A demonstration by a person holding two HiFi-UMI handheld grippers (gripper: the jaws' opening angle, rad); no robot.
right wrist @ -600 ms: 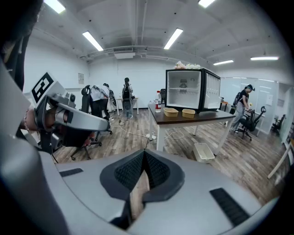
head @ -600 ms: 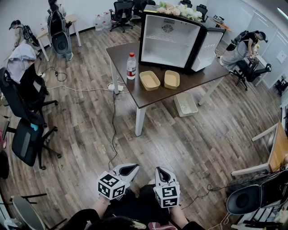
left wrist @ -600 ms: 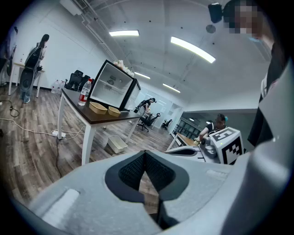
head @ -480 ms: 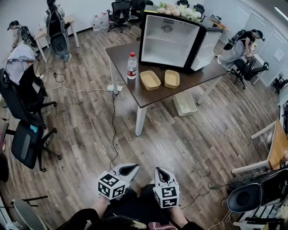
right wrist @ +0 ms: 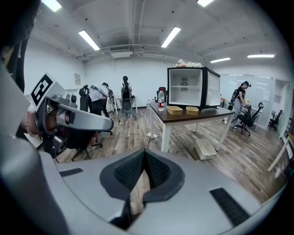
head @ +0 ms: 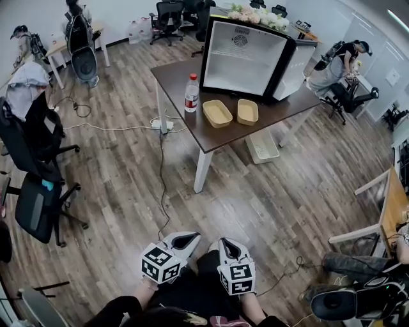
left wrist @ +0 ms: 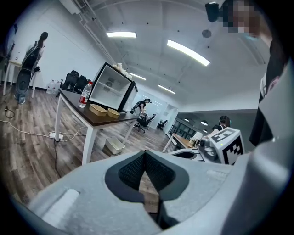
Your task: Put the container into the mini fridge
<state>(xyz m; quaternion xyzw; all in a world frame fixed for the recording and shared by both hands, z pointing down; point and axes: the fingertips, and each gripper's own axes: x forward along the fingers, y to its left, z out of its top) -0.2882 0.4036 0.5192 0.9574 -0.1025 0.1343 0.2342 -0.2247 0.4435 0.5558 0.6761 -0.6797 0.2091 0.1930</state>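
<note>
Right, both grippers sit low at the bottom of the head view, close to the person's body and well apart from the table [head: 211, 137]. The left gripper [head: 182, 241] is closed, its pads meeting at the tips in the left gripper view, not holding a thing. The right gripper [head: 229, 246] is closed the same way, pads together, just beside the left one.

Two tan containers [head: 217, 113] lie side by side on the table, near each other but not touching, just in front of the mini fridge [head: 246, 54]. The mini fridge stands at the back of the table with its door swung open to the right and the white inside facing the person. A clear bottle [head: 191, 93] with a red cap stands upright to the left of the containers, near the table's edge. Flowers [head: 255, 16] rest on top of the mini fridge.

A white bin [head: 262, 146] is on the wooden floor [head: 115, 172] under the table. A cable [head: 161, 185] runs across the floor from the table toward the person. A black chair [head: 35, 204] is at the left.
</note>
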